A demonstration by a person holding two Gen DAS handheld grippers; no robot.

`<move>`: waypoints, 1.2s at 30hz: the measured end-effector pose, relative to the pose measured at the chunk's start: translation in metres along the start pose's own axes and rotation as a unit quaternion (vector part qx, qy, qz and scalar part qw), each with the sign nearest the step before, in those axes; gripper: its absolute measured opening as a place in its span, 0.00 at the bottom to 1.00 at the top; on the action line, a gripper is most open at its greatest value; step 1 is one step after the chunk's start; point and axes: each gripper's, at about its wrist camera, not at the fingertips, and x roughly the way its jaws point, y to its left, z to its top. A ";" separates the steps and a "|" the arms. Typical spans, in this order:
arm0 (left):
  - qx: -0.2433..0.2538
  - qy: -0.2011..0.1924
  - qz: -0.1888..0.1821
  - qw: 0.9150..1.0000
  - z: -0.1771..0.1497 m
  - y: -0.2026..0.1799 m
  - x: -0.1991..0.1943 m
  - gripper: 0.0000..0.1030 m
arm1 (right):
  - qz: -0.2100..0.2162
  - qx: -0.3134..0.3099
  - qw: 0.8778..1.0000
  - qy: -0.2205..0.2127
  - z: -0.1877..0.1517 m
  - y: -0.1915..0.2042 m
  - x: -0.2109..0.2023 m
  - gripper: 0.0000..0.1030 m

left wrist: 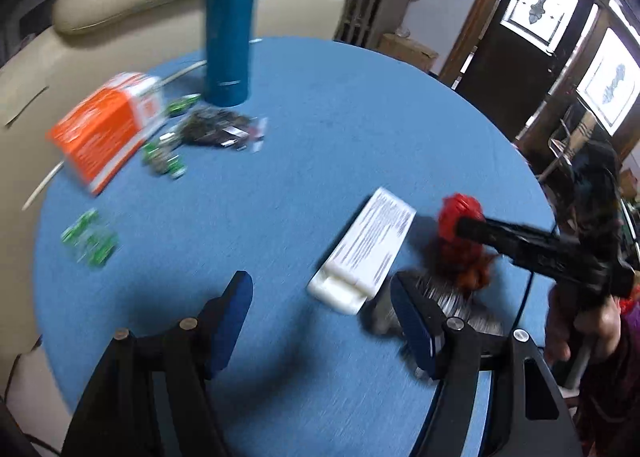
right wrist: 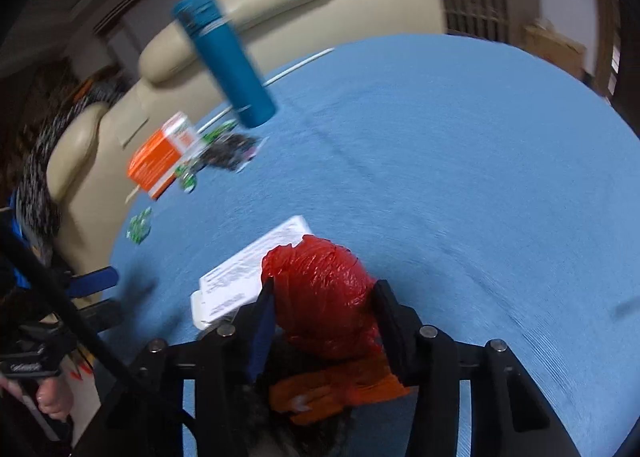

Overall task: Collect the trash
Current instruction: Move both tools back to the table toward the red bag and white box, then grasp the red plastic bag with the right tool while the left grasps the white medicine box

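Right hand-held gripper (right wrist: pixel 324 305) pinches the crumpled red plastic bag (right wrist: pixel 320 289), just beside a flat white printed box (right wrist: pixel 248 277) on the blue desk (right wrist: pixel 460 177). Left hand-held gripper (left wrist: pixel 320 305) spread, empty. The bag looks light, soft, slippery; best pinched mid-bunch.

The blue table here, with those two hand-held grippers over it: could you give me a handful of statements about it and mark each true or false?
1. The teal bottle stands upright on the blue table. True.
2. The right hand-held gripper has a red plastic bag between its fingers. True.
3. The left hand-held gripper grips the white box. False: its fingers stand apart with nothing between them; the box lies on the table.
4. The orange box lies beside the red bag. False: it lies across the table, near the bottle.
5. Small green wrappers are scattered on the table. True.
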 end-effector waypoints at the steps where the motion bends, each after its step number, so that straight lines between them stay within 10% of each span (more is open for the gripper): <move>1: 0.007 0.009 -0.008 1.000 0.008 -0.006 0.010 0.70 | 0.002 0.018 1.000 -0.004 -0.002 -0.008 -0.004 0.47; 13: 0.097 0.123 0.021 0.987 0.039 -0.064 0.099 0.70 | 0.013 0.154 0.983 -0.100 -0.044 -0.084 -0.114 0.47; 19: 0.092 0.116 0.045 0.988 0.029 -0.064 0.095 0.51 | 0.010 0.178 0.975 -0.134 -0.068 -0.094 -0.152 0.47; 27: 0.108 -0.003 0.074 0.991 0.023 -0.099 -0.009 0.49 | 0.011 0.159 0.969 -0.189 -0.089 -0.078 -0.203 0.47; 36: 0.163 -0.122 0.071 0.976 0.000 -0.178 -0.116 0.49 | 0.015 0.124 0.962 -0.243 -0.118 -0.044 -0.258 0.47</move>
